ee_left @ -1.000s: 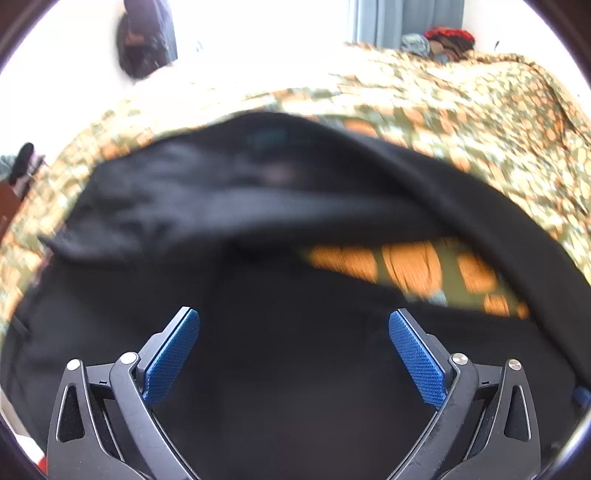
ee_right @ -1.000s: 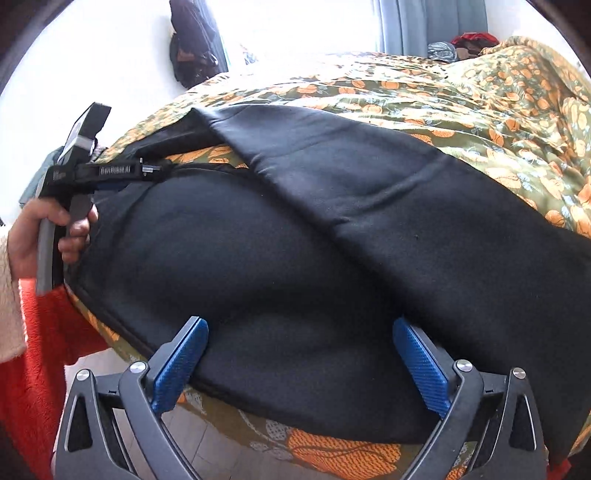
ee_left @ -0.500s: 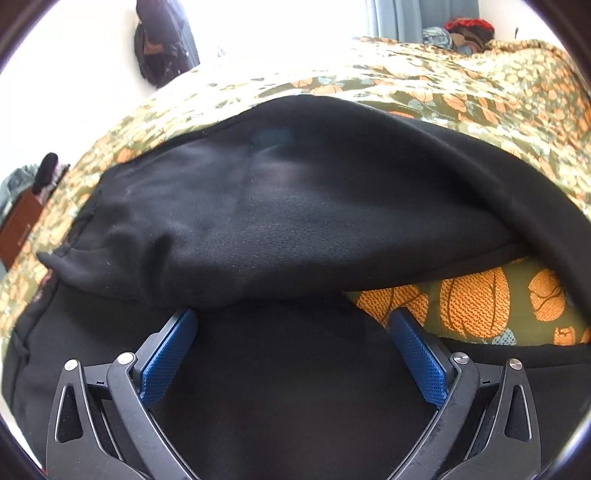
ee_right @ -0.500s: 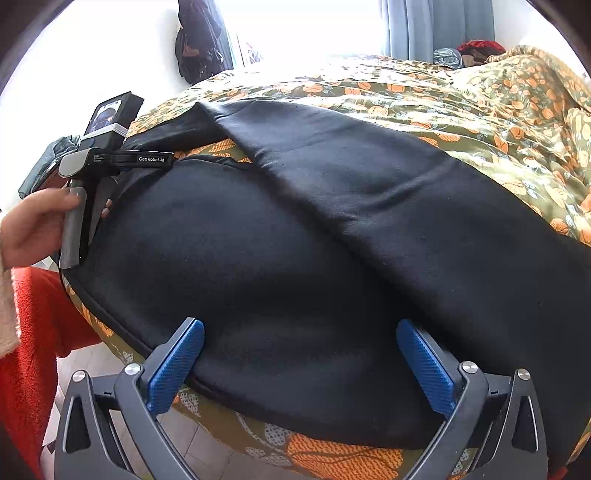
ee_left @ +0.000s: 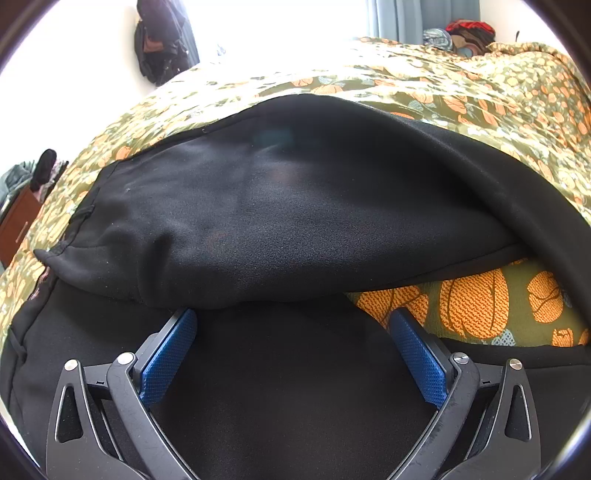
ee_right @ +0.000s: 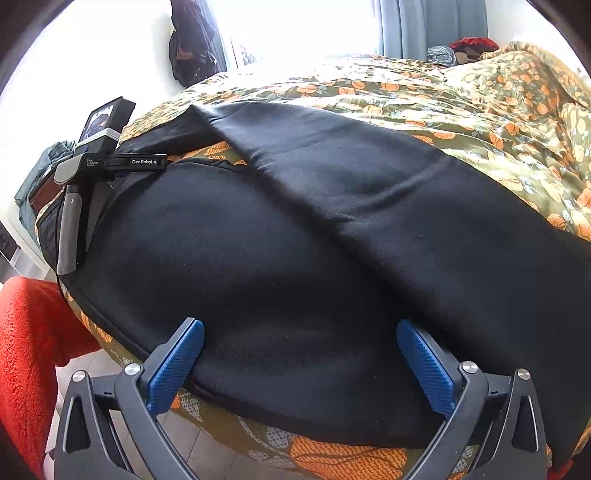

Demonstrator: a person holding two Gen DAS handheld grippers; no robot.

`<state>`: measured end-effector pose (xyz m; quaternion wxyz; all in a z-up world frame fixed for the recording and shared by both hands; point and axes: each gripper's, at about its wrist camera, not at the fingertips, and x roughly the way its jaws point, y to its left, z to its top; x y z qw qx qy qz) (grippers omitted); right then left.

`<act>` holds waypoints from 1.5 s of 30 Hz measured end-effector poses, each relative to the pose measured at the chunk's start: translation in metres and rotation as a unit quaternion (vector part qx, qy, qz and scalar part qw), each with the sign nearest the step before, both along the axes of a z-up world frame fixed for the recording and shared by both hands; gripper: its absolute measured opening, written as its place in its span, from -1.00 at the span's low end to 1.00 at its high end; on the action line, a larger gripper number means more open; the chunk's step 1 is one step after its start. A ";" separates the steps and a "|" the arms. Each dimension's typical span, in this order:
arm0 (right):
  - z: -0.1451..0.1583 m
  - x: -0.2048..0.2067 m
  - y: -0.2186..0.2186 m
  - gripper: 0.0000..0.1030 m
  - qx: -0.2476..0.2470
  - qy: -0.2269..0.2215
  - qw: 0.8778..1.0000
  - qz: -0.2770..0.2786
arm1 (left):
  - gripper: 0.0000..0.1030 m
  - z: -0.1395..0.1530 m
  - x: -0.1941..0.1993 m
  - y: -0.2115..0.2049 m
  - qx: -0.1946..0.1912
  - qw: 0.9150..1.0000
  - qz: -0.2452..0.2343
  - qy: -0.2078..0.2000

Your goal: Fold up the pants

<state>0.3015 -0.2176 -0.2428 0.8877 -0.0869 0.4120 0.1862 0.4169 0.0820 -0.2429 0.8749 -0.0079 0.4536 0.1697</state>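
Black pants [ee_right: 295, 258] are lying partly folded, one leg crossing; we are holding both grippers [ee_left: 291, 354] [ee_right: 299, 362] apart, more folding left.

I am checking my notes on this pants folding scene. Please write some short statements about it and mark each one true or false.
1. The black fabric pants lie on an olive bedspread with orange pumpkin print. True.
2. The left gripper is shut on the pants. False: its jaws stand open, gripping nothing.
3. The right gripper is open. True.
4. The pants are blue denim. False: they are plain black.
5. A grey curtain hangs behind the bed. True.
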 end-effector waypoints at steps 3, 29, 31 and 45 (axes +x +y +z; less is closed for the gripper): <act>0.000 -0.001 0.000 1.00 -0.002 -0.002 1.000 0.004 | 0.99 0.000 0.000 0.000 0.000 1.000 0.000 0.000; -0.001 0.000 -0.001 1.00 0.001 0.000 1.000 0.016 | 0.99 0.000 0.000 0.000 0.000 1.000 0.000 0.000; -0.001 0.000 -0.001 1.00 0.001 0.000 1.000 0.016 | 0.99 0.000 0.000 0.000 0.000 1.000 0.000 0.000; 0.000 0.000 -0.002 1.00 0.001 0.000 1.000 0.017 | 0.99 0.000 0.000 0.000 0.000 1.000 0.000 -0.001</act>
